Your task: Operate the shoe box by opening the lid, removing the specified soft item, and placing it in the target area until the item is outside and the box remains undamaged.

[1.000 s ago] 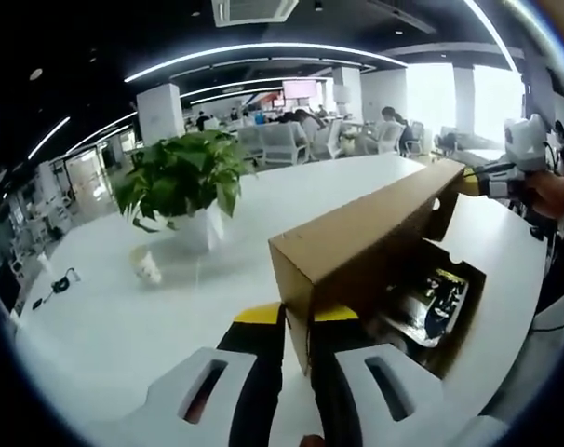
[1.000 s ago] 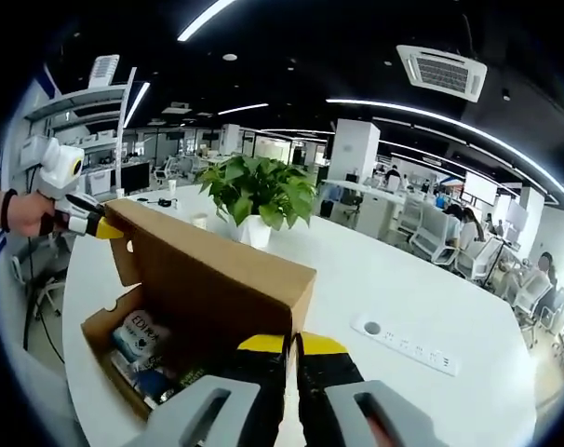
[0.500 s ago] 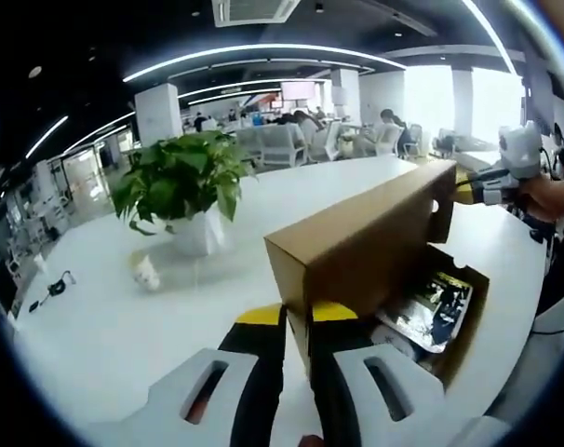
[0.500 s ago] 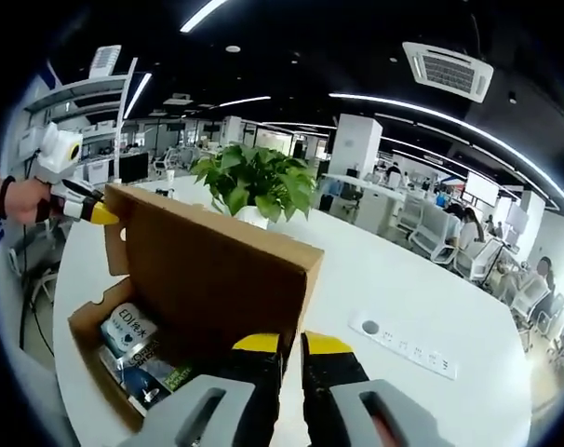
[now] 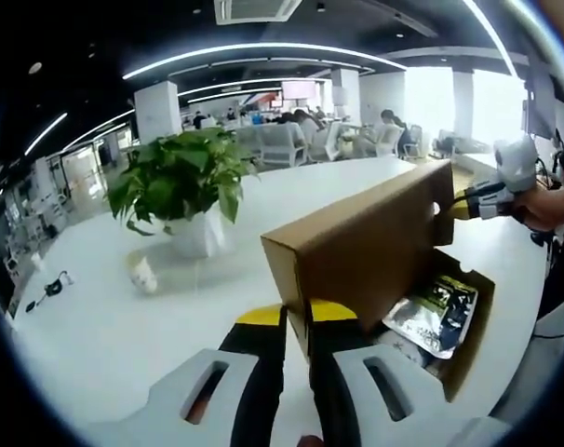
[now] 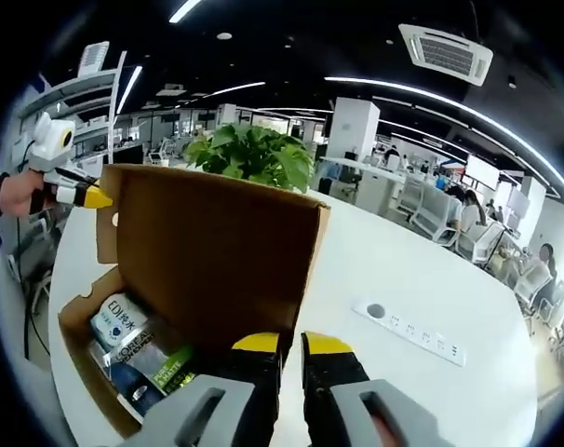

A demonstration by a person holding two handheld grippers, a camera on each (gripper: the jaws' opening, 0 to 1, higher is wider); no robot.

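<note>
The brown cardboard shoe box (image 5: 470, 343) sits on a white table (image 5: 96, 345) with its hinged lid (image 5: 366, 244) raised nearly upright. My left gripper (image 5: 297, 317) is shut on one corner of the lid's free edge. At the other corner my right gripper (image 6: 291, 343) is shut on the lid (image 6: 208, 251). Each gripper appears in the other's view: the right gripper (image 5: 459, 207) at the lid's far end, the left gripper (image 6: 100, 198) likewise, each held by a hand. Inside the box (image 6: 88, 372) lie soft pouches: a black and green one (image 5: 437, 303), a white and blue one (image 6: 114, 321), a dark one (image 6: 147, 346).
A potted green plant (image 5: 180, 177) in a white pot and a small paper cup (image 5: 144, 273) stand behind the box. A white power strip (image 6: 408, 328) lies on the table (image 6: 431, 270). A cable (image 5: 47, 285) lies near the far edge. Chairs, desks and people fill the background.
The lid has swung further up towards upright with both grippers still clamped on its corners. More of the pouches inside the box shows.
</note>
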